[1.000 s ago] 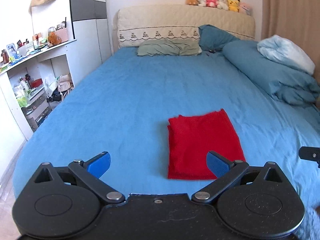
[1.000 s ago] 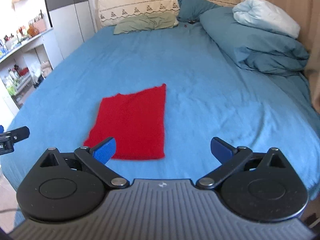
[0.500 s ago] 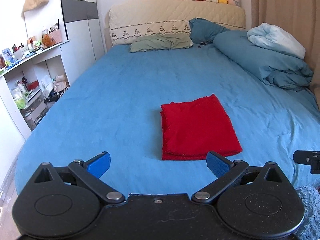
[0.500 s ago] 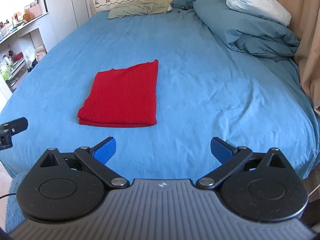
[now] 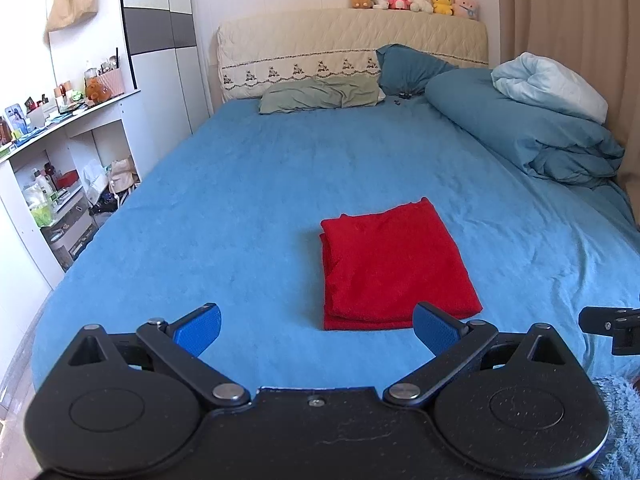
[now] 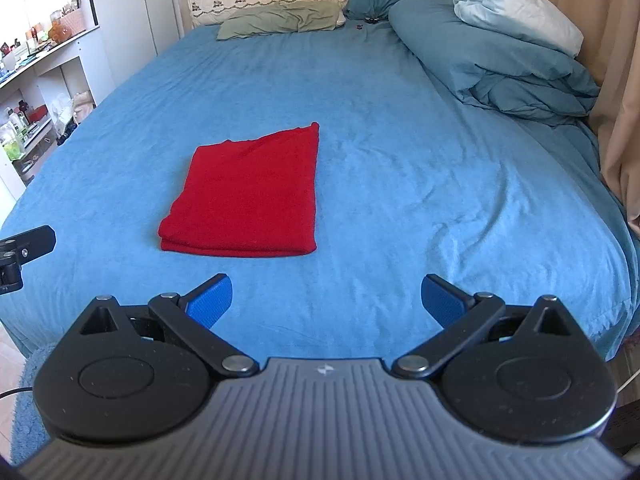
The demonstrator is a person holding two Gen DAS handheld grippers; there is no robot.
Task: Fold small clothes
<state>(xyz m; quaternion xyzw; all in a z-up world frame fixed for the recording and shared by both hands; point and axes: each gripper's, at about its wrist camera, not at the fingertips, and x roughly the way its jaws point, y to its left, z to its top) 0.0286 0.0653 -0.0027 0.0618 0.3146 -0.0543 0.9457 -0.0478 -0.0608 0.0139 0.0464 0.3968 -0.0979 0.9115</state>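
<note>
Already the red garment [image 5: 394, 262] is seen folded into a neat rectangle of several layers, its stacked edges showing along the near and left sides, and it lies flat on the blue bedsheet [image 5: 248, 208] toward the foot of the bed, a little right of the middle in the left wrist view. No loose sleeve or trailing corner is visible, so the folding of this piece is judged to be finished; only a slightly raised far corner might be smoothed. No other unfolded clothing is seen on the sheet, so whether more pieces remain cannot be told. The left gripper [image 5: 316, 330] is held with its blue pads spread wide and nothing between them, just short of the garment's near edge. The right gripper [image 6: 326, 298] is likewise spread and empty, held back from the cloth above the foot of the bed. Further off, a rolled duvet [image 6: 500, 52] is piled along the right side and pillows [image 5: 320, 94] rest against the headboard.
</note>
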